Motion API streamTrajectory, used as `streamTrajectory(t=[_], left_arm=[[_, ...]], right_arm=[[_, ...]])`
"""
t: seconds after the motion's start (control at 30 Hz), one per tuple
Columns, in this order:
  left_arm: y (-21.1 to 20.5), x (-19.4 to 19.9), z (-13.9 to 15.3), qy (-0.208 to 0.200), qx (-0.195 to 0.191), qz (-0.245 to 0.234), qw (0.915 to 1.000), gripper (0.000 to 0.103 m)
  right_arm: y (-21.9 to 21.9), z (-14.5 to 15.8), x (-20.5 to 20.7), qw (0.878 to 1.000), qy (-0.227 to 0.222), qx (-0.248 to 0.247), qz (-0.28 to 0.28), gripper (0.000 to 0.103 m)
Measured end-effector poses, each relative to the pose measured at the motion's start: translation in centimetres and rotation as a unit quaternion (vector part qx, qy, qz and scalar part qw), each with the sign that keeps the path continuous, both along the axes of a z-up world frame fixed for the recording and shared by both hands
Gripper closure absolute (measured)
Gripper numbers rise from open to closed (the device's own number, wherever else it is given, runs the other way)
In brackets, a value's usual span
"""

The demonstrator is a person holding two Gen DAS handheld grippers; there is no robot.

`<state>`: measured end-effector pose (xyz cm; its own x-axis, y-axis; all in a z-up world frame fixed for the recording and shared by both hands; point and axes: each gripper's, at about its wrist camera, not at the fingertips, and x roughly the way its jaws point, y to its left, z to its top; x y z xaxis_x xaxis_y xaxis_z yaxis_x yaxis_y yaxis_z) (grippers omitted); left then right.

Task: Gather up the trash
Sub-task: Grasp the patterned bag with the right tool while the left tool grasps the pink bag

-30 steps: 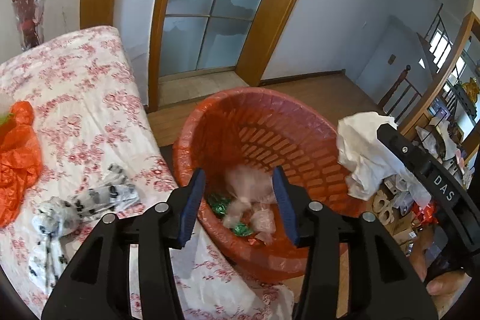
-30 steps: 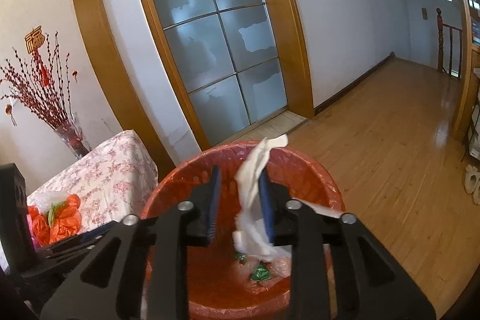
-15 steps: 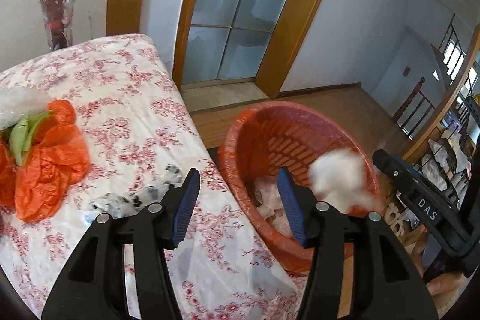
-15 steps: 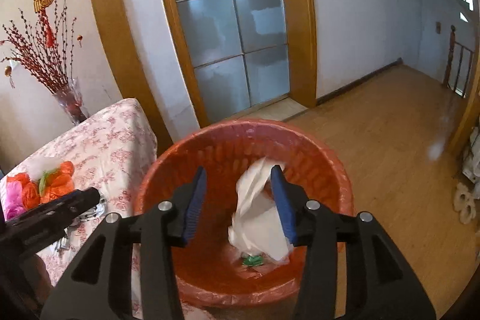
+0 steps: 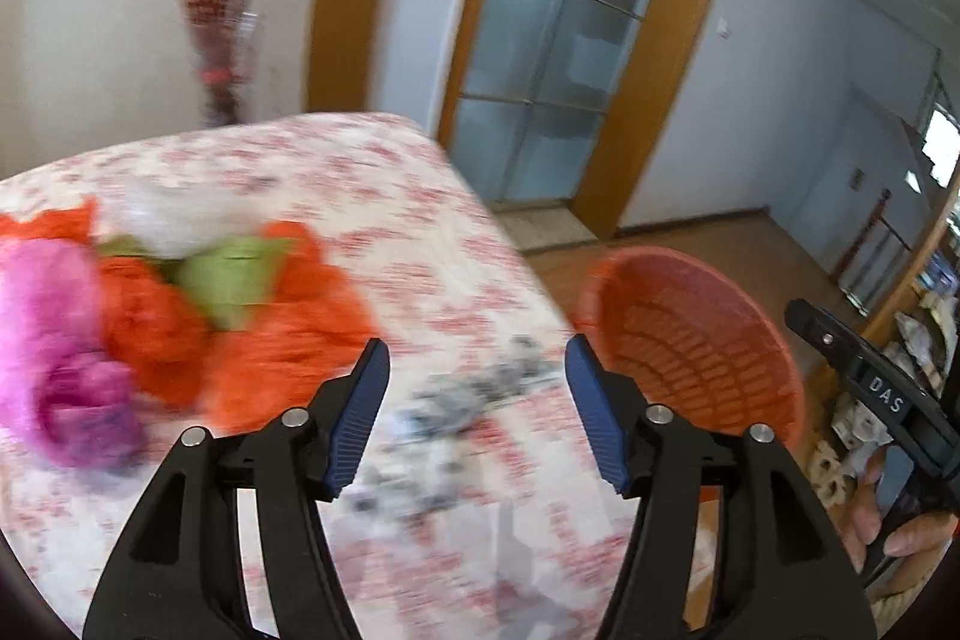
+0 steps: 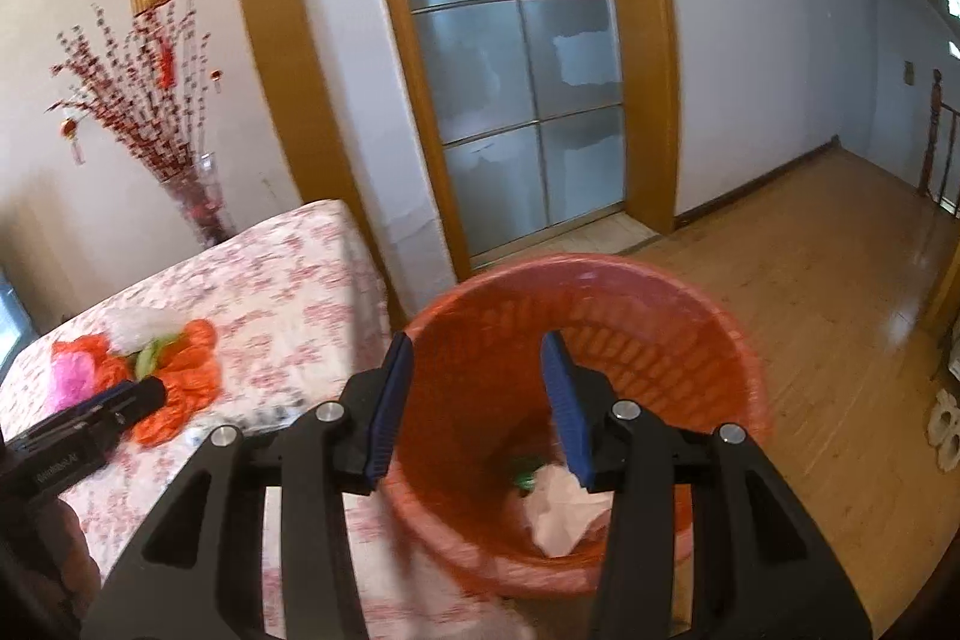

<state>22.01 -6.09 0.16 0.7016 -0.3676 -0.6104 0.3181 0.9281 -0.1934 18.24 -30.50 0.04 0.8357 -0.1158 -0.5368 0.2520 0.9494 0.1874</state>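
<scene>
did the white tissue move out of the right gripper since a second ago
Yes. The white tissue has dropped from the now open right gripper and lies at the bottom of the orange basket.

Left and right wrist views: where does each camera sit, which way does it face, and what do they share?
Left wrist: on the left gripper, facing the floral-clothed table and crumpled black-and-white wrapper; open jaws, right gripper's body and fingers show.
Right wrist: on the right gripper, looking down into the orange plastic basket; open jaws and left gripper's body show.
Shared: basket, table, orange bags, glass door.
</scene>
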Motion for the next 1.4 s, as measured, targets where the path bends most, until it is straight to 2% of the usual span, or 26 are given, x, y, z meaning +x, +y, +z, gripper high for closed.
streamTrajectory(t=[0.17, 0.33, 0.47, 0.6, 0.8, 1.13, 1.4], left_arm=[[5.9, -0.8, 0.2, -0.014, 0.019, 0.07, 0.9973, 0.036], [12.2, -1.3, -0.3, -0.018, 0.033, 0.145, 0.9887, 0.033], [16.2, -1.8, -0.9, -0.016, 0.03, 0.187, 0.9817, 0.033], [18.8, -2.4, -1.4, -0.011, 0.024, 0.21, 0.9773, 0.033], [20.6, -3.0, -1.9, -0.007, 0.024, 0.222, 0.9746, 0.033], [20.5, -2.8, -2.4, 0.0, 0.013, 0.212, 0.9772, 0.033], [18.9, -2.5, -2.1, -0.002, 0.017, 0.195, 0.9806, 0.033]], right_arm=[[3.7, -0.3, 0.5, 0.999, 0.007, 0.006, 0.039, 0.055], [8.9, -0.8, 1.7, 0.996, 0.019, 0.002, 0.087, 0.055], [12.5, -1.8, 2.9, 0.993, 0.037, -0.002, 0.115, 0.055], [15.8, -3.4, 4.7, 0.989, 0.064, -0.005, 0.131, 0.055], [18.2, -5.1, 6.9, 0.986, 0.097, 0.005, 0.134, 0.055], [20.3, -6.3, 8.6, 0.985, 0.127, -0.039, 0.114, 0.055], [19.3, -6.9, 8.3, 0.985, 0.131, -0.039, 0.11, 0.075]])
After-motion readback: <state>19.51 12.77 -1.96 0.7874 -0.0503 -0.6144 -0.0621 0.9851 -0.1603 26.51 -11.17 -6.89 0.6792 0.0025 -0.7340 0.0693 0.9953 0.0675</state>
